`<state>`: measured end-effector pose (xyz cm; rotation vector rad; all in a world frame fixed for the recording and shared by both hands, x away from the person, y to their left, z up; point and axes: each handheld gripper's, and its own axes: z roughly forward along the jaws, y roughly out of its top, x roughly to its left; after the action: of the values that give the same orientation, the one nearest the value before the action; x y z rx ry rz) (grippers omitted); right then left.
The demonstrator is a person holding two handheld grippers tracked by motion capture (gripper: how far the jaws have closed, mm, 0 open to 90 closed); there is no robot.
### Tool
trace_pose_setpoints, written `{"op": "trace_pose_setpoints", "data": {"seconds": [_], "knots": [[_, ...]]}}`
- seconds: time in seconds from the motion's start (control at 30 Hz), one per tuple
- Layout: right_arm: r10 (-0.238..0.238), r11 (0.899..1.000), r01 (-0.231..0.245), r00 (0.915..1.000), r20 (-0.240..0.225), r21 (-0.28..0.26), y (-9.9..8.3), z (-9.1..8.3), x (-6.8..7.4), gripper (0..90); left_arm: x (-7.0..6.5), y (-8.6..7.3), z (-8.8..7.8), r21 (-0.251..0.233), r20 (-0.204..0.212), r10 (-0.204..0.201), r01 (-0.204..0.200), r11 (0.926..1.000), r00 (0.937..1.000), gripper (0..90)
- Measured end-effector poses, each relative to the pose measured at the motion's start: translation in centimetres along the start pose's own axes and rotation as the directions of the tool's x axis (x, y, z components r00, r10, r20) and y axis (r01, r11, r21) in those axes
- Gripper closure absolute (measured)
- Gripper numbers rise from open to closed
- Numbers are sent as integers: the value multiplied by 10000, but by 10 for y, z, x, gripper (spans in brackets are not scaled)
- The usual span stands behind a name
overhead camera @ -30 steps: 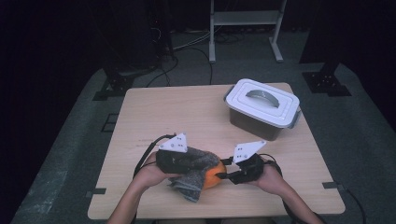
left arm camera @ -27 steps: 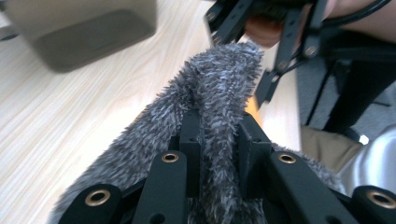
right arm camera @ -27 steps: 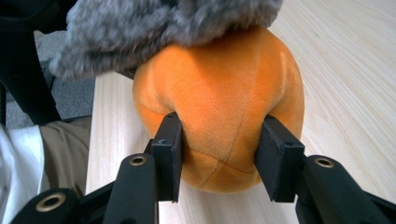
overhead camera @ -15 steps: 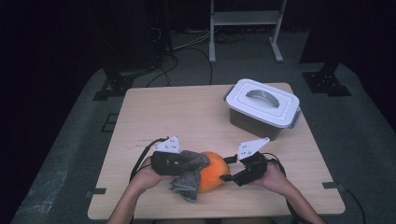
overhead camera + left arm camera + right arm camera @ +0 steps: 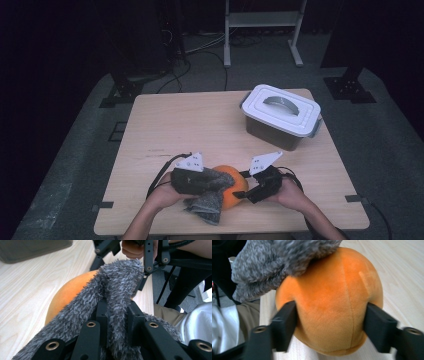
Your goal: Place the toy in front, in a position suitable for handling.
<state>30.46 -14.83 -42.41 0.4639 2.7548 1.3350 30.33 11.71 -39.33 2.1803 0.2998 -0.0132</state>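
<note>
Wiping the orange ball (image 5: 234, 191) at the lower middle of the table (image 5: 200, 125), I judge I'm midway. My left gripper (image 5: 117, 312) has its jaws clamped on the grey cloth (image 5: 110, 290), draped over the plush, seamed ball. My right gripper (image 5: 332, 317) jaws, just opened wider, seem to straddle it, perhaps touching.

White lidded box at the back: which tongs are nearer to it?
Right. The right tongs sit at the orange plush ball, below the box; the left tongs, clamping grey cloth, are farther left.

black two-jaw grippers (image 5: 239, 190) with brass-ringed screw holes, grey three-cornered plates, black cables; trousers perhaps khaki.
</note>
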Motion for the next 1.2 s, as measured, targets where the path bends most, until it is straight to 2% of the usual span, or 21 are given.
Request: {"op": "trace_pose_setpoints", "data": {"seconds": [0.07,0.17,0.23,0.33,0.43,0.57,0.77,0.87,0.9,0.97,1.07,1.17,1.2], "knots": [[-181,9998,182,9998,92,-111,-1,-2,1,416,1,0,-2,3,-118,85,-85,10000,9999,755],[-383,9991,385,9992,118,-177,-3,-3,2,446,2,-1,-7,-2,-291,95,-96,10000,9995,754],[-410,9990,412,9991,111,-151,-4,-4,2,451,4,-5,-11,117,-549,49,-43,9999,9985,754],[-357,9993,357,9993,59,-67,-8,-7,-1,450,9,-13,-16,173,-765,-235,249,9995,9968,753],[-11,10000,11,10000,-74,-15,-13,-9,-6,375,12,-20,-14,58,-614,-498,503,9987,9969,754],[35,10000,-35,10000,31,82,-8,-10,-8,263,11,-19,-9,119,-524,-396,403,9991,9978,754],[-251,9994,247,9995,-170,-249,5,-13,-9,235,9,-11,-5,254,-384,-83,92,9996,9992,754],[-287,9996,285,9994,-199,-61,8,-8,-12,232,9,-8,-2,308,-436,12,1,9995,9990,753],[-215,9998,213,9995,-235,-66,7,-7,-14,245,9,-8,-2,323,-450,21,-6,9995,9990,753],[-79,9999,73,9991,-405,-149,3,-6,-16,335,10,-9,-2,267,-426,-59,71,9996,9991,753],[-101,9996,92,9992,-379,-251,-5,-8,-14,436,11,-11,-3,216,-387,-97,106,9997,9992,753],[-285,9995,281,9992,-269,-149,-11,-11,-11,473,10,-14,-4,332,-481,-66,82,9994,9988,752],[-215,9997,211,9994,-259,-143,-13,-12,-10,477,11,-15,-5,362,-506,-84,102,9993,9987,752]]}}
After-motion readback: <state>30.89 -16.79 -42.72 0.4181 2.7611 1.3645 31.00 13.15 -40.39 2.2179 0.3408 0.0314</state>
